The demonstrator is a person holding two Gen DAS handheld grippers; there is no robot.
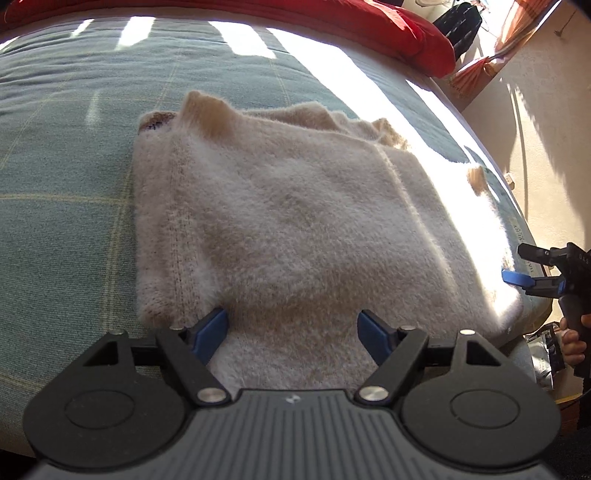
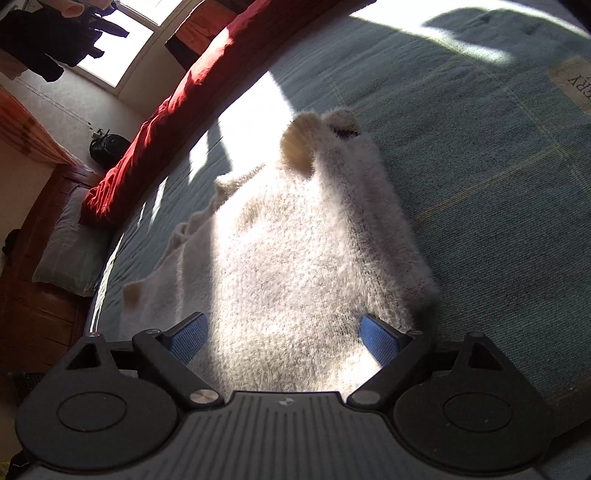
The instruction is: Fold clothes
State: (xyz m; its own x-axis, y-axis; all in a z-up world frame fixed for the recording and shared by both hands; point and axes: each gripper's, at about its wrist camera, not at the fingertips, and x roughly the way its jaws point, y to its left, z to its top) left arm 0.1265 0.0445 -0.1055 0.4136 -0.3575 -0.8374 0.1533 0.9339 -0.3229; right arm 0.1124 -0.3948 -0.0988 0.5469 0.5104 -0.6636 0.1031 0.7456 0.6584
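Note:
A cream fuzzy sweater [image 1: 295,214] lies folded on the blue-green bedspread [image 1: 66,184], its collar end at the far side. My left gripper [image 1: 293,326] is open at the sweater's near edge, its blue pads [image 1: 212,328] spread wide with fabric lying between them. My right gripper [image 1: 521,264] shows at the right side of the sweater, open, held by a hand [image 1: 572,341]. In the right wrist view the right gripper [image 2: 282,330] is open over the sweater [image 2: 295,251], half of which is in bright sun.
A red duvet [image 1: 351,26] is bunched along the far side of the bed [image 2: 498,184]. A pillow [image 2: 70,254] lies past its end, by wooden furniture [image 2: 37,325]. The bed's edge drops off at right in the left wrist view. A printed label [image 2: 572,83] sits on the bedspread.

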